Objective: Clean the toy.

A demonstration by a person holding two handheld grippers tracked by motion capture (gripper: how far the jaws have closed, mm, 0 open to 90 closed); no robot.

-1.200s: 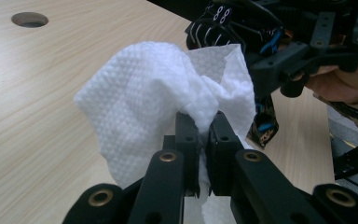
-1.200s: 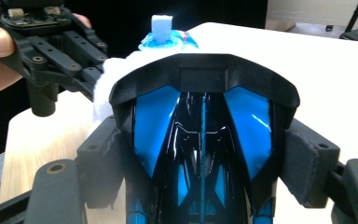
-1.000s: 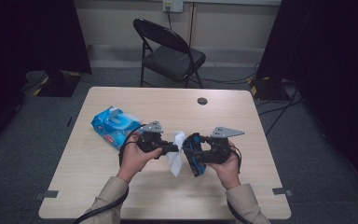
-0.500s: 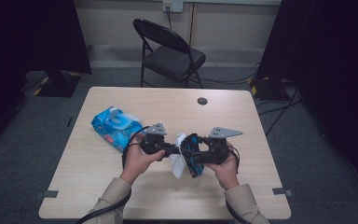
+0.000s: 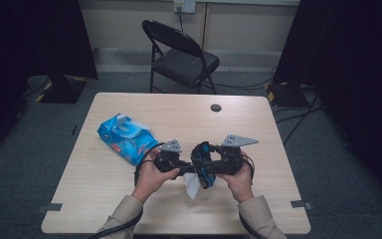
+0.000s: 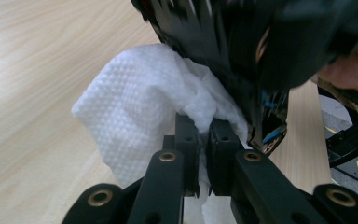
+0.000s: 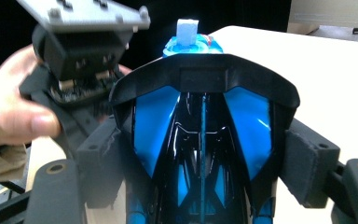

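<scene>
At left of centre in the high view, a blue plastic pack of wet wipes (image 5: 126, 137) lies on the pale wooden table (image 5: 258, 124), its white flap lifted and one white sheet standing up from the opening. Just right of the pack, low in the frame, the left hand (image 5: 151, 175) holds the left gripper (image 5: 183, 166) with its grey three-cornered plate on top. Its jaws are drawn together on a white textured wipe (image 5: 193, 184), which hangs below the point where the two tools meet. Right of that, the right gripper (image 5: 205, 167) carries a black-and-blue visor-shaped object (image 5: 202, 160), gripped by the right hand (image 5: 239, 180). Near the upper right of the tabletop sits a small dark round grommet (image 5: 216, 107), and beyond the far edge stands a black folding chair (image 5: 181, 52).

Across the left gripper view, wood grain fills the left side; at centre the embossed wipe (image 6: 140, 112) is pinched between the two black pads, which stand almost touching, and it presses against the dark object (image 6: 242, 42) at upper right.

Toward the left of the right gripper view, the left hand (image 7: 14, 112) and its tool appear; at centre the glossy blue-and-black object (image 7: 203, 135) sits between the widely spread padded jaws, one pad at each side, and the wipes pack (image 7: 193, 44) shows behind it.
</scene>
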